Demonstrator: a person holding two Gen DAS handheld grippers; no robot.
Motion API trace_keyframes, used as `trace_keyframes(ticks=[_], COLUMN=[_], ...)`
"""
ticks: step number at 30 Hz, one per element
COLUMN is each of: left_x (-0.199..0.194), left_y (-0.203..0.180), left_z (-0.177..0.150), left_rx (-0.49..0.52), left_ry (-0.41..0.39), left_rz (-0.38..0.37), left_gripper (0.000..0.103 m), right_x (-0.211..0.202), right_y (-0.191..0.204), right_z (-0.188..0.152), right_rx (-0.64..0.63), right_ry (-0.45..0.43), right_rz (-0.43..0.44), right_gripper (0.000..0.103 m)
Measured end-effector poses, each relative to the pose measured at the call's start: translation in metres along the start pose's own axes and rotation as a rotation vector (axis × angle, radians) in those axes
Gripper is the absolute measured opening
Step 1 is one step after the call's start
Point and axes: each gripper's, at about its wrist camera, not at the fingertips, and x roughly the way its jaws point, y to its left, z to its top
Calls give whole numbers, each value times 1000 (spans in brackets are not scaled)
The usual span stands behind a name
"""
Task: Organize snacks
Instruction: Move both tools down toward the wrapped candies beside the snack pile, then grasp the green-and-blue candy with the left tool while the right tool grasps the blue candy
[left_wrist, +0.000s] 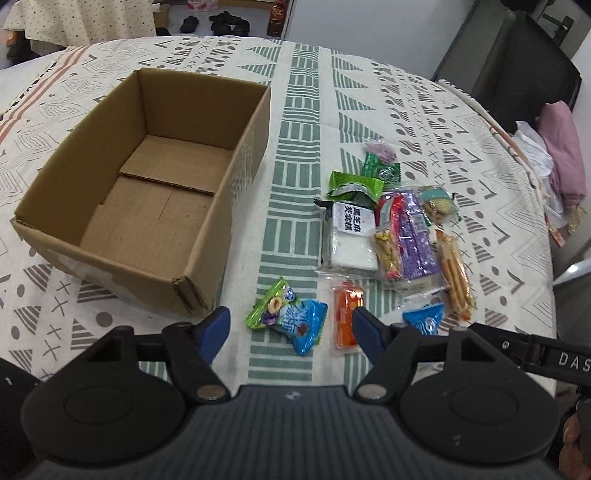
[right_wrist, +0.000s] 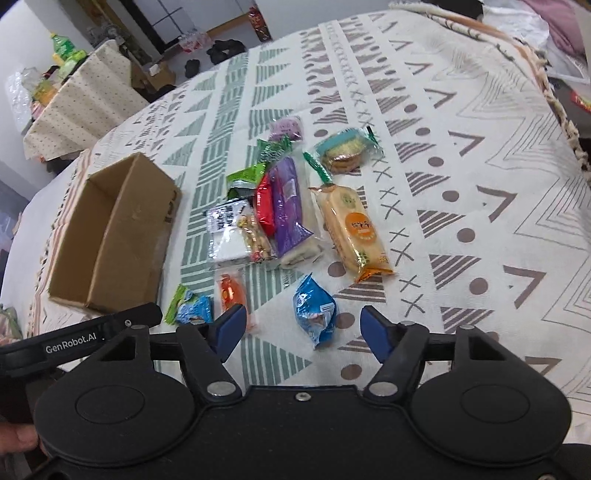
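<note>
Empty cardboard box (left_wrist: 147, 192) at left of frame, snack packets (left_wrist: 391, 236) at centre right on patterned tablecloth (left_wrist: 303, 110), left gripper (left_wrist: 290, 326) and right gripper (right_wrist: 303, 325) both with jaws spread, pinching nothing.

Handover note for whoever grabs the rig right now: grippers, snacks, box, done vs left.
Left gripper: open, nothing held, above the green-and-blue candy pair.
Right gripper: open, nothing held, above the blue triangular packet.
Cardboard box: open, nothing inside, left of the snacks on the patterned tablecloth.
Snacks: all on the cloth. Main pile around the purple packet, orange cracker pack to its right, small orange packet near the grippers.
Done: nothing boxed.
Left: move every snack into the box.
</note>
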Motion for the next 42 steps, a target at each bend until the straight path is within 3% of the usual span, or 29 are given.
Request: trace_keyframes(ticks=[18, 23, 27, 28, 33, 42], left_x=[58, 70, 76, 76, 71, 40], left_y=[-10, -11, -12, -13, -12, -9], left_z=[-5, -4, -5, -5, -5, -9], left_rx=[41, 48, 40, 41, 15, 10], left_ry=[67, 77, 84, 84, 82, 37], left_rz=[91, 95, 91, 92, 68, 44], left_gripper=[69, 69, 59, 56, 28, 28], right_x=[53, 65, 73, 75, 75, 53], right_y=[-1, -4, -6, -6, -4, 1], right_z=[9, 9, 8, 8, 6, 8], right_rx=[16, 28, 33, 33, 28, 22], right_ry=[75, 106, 134, 143, 137, 57], right_rz=[-29, -47, -48, -56, -48, 13], right_gripper=[67, 56, 46, 39, 33, 32])
